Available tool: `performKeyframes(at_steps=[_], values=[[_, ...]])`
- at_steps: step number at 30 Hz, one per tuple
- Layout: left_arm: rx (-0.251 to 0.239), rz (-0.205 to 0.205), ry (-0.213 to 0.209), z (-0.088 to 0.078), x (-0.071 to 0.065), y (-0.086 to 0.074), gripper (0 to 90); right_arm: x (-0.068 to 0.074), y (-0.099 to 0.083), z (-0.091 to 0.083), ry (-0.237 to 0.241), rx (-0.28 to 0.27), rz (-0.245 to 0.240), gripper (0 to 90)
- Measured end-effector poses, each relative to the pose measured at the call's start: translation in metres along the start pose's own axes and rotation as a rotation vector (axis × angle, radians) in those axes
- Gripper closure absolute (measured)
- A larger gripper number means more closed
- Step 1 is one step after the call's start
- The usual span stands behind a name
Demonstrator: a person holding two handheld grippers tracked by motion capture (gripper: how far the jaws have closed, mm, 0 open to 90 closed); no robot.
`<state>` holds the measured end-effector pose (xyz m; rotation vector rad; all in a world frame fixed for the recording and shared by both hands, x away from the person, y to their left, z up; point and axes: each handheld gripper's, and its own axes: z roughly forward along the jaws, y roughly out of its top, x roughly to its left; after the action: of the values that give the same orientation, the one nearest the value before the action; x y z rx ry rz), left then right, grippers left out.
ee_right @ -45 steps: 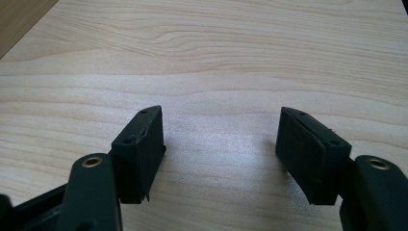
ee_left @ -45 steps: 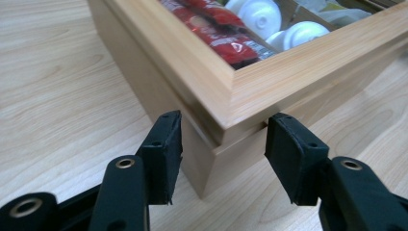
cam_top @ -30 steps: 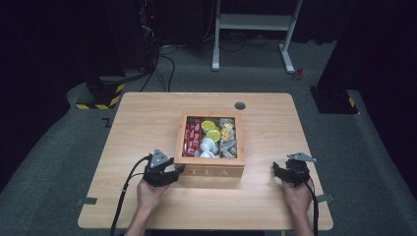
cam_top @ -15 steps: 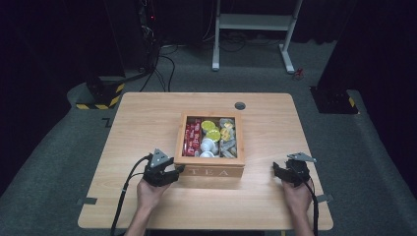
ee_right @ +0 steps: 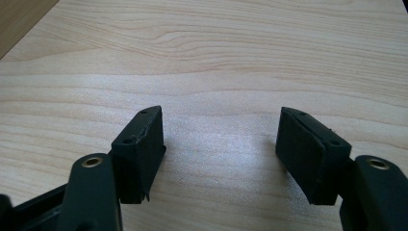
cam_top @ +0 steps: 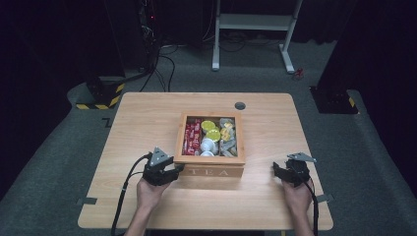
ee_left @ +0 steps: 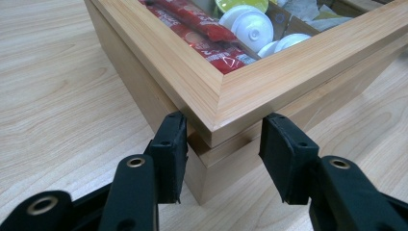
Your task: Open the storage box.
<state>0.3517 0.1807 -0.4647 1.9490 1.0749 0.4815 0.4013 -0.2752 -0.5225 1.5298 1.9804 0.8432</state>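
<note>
Astride square wooden tea box [ee_left: 269, 91] corner: left gripper [ee_left: 223, 159]

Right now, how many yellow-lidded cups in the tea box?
2: one yellow cup at the box's far middle, another just nearer and right of it. More may be hidden underneath.

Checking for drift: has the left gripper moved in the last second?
No. The left gripper sits at the same front left corner of the tea box, jaws open around it.

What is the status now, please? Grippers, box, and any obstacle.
Left gripper open, jaws astride the near-left corner of the tea box. Right gripper open over bare table, apart from box. Nothing in the way.
</note>
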Motion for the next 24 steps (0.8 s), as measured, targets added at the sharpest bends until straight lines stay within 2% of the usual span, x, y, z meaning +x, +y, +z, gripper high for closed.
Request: performKeyframes(at_steps=[10,16,24], values=[[-0.024,-0.039,-0.024,-0.0021,0.0017,0.002,54.3,0.0001,-0.0001,0.0,-0.001,-0.001,0.0,34.0],[-0.03,-0.033,-0.02,-0.004,0.0021,0.0062,53.9,0.0,0.0,0.0,0.0,0.0,-0.001,34.0],[-0.05,-0.055,-0.029,-0.0066,0.0029,0.0102,53.9,0.0,0.0,0.0,0.0,0.0,-0.001,34.0]])
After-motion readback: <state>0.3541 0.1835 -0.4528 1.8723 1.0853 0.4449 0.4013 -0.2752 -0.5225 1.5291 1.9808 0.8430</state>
